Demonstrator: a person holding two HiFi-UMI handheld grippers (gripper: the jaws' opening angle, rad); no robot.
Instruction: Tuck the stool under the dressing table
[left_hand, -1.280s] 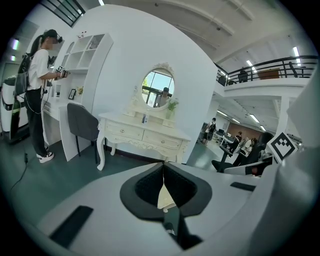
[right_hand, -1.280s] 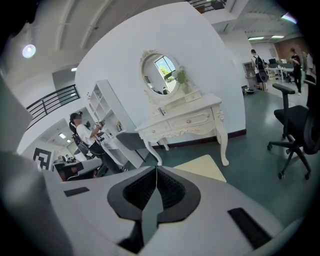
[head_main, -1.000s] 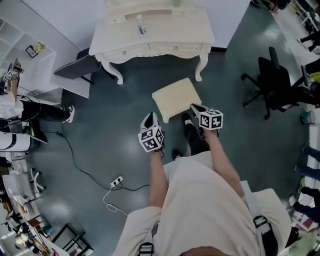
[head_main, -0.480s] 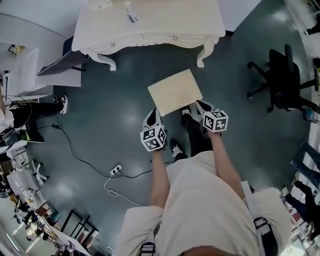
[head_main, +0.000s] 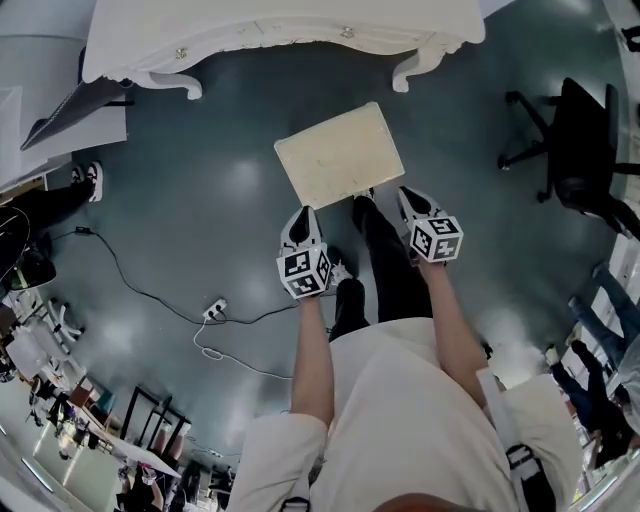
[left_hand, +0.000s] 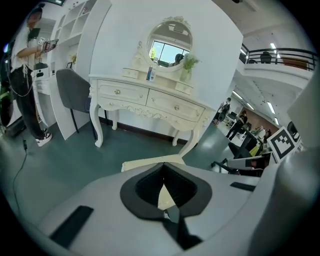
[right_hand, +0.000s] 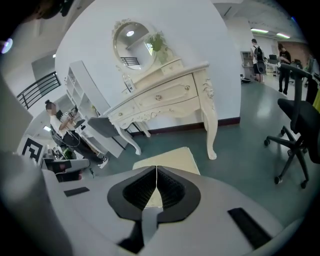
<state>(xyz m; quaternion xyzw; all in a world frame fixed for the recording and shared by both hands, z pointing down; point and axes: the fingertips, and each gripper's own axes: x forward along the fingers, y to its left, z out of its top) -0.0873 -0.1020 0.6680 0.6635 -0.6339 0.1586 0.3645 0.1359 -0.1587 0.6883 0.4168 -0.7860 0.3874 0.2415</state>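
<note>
Stool (head_main: 340, 155) is found standing on the floor (head_main: 220, 200), in front of the dressing table (head_main: 290, 30) and apart from it. Left claw (head_main: 302, 215) and right claw (head_main: 407, 195) are held closed and empty, just beside its near edge.

Right gripper (right_hand: 156, 170), jaws together; stool (right_hand: 170, 156) just beyond
</note>
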